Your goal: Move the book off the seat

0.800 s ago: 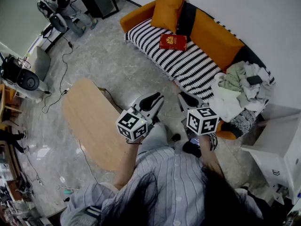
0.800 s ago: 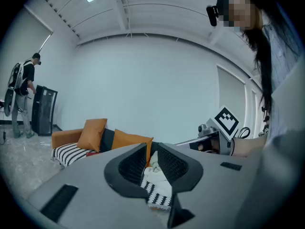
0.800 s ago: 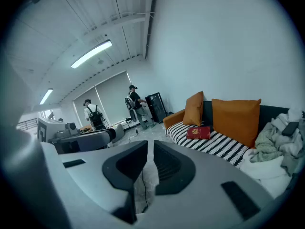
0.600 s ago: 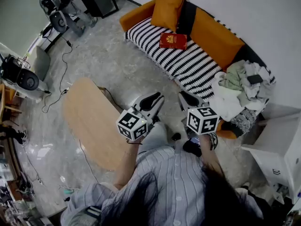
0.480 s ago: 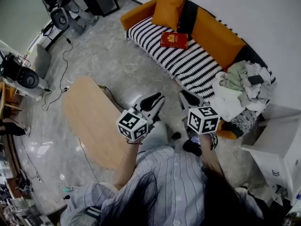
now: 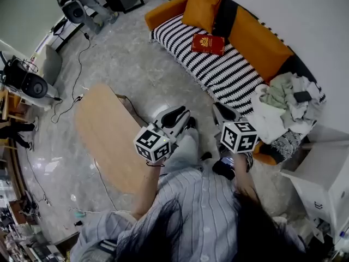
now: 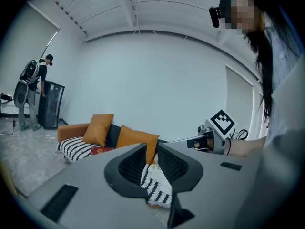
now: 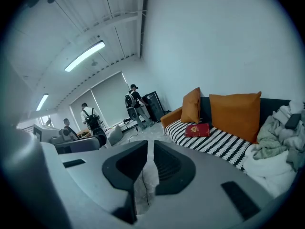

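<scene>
A red book lies flat on the black-and-white striped seat of an orange sofa, below an orange cushion. Both grippers hang in front of my body, well short of the sofa. My left gripper is shut and empty. My right gripper is also shut with nothing in it. In the left gripper view the left gripper points toward the sofa, with the book far off to the left. In the right gripper view the right gripper sits left of the book.
A low oval wooden table stands left of my legs. A pile of clothes covers the sofa's right end, next to a white cabinet. Cables and equipment lie at the far left; people stand in the background.
The head view has shifted a little, so sofa and book sit slightly higher and further right. Both grippers stay shut, about where they were in front of the body.
</scene>
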Demonstrator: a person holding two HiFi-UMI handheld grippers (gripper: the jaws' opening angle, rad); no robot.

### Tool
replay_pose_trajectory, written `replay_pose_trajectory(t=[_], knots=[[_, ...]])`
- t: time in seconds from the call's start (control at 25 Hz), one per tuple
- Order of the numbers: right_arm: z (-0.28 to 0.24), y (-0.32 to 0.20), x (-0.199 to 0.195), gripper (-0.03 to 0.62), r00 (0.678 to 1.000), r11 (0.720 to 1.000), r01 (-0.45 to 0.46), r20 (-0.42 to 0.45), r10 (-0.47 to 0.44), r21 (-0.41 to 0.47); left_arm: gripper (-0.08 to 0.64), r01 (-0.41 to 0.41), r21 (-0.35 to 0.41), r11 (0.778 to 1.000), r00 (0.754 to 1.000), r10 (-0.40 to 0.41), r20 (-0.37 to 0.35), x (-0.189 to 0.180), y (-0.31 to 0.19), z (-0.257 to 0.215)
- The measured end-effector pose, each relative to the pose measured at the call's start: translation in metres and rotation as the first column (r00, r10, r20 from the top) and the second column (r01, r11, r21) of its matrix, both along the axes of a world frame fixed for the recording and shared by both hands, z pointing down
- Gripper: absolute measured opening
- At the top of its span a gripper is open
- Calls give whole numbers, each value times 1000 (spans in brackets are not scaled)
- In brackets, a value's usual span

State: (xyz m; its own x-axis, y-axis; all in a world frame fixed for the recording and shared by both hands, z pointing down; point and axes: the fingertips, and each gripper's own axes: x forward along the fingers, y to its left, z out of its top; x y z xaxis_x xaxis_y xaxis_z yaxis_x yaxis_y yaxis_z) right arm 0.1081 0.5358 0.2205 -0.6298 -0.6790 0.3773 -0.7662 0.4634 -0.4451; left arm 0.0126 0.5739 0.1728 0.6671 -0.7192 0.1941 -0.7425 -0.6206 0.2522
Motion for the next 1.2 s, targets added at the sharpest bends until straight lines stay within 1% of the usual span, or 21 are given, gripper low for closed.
replay_pose_trajectory(t=[0.2, 0.44, 0.6, 0.72, 0.96, 1.2], knots=[[8, -32, 2, 54, 1000, 1000, -16, -5, 16, -12, 64, -37, -16, 999, 999, 37, -3, 6, -36, 9], [16, -95, 2, 54, 998, 998, -53, -26, 52, -29, 64, -83, -28, 996, 996, 82, -18, 3, -107, 17], [16, -139, -10, 54, 998, 997, -68, -16, 67, -46, 64, -105, -22, 994, 994, 105, -15, -11, -165, 15], [16, -168, -20, 54, 997, 996, -69, -28, 67, -61, 64, -107, -26, 994, 994, 107, -30, -22, -201, 13], [17, -222, -38, 54, 995, 992, -92, -46, 89, -80, 64, -134, -43, 990, 990, 132, -41, -43, -256, 19], [18, -262, -61, 54, 993, 989, -112, -53, 107, -94, 64, -147, -38, 988, 988, 145, -52, -69, -298, 18]])
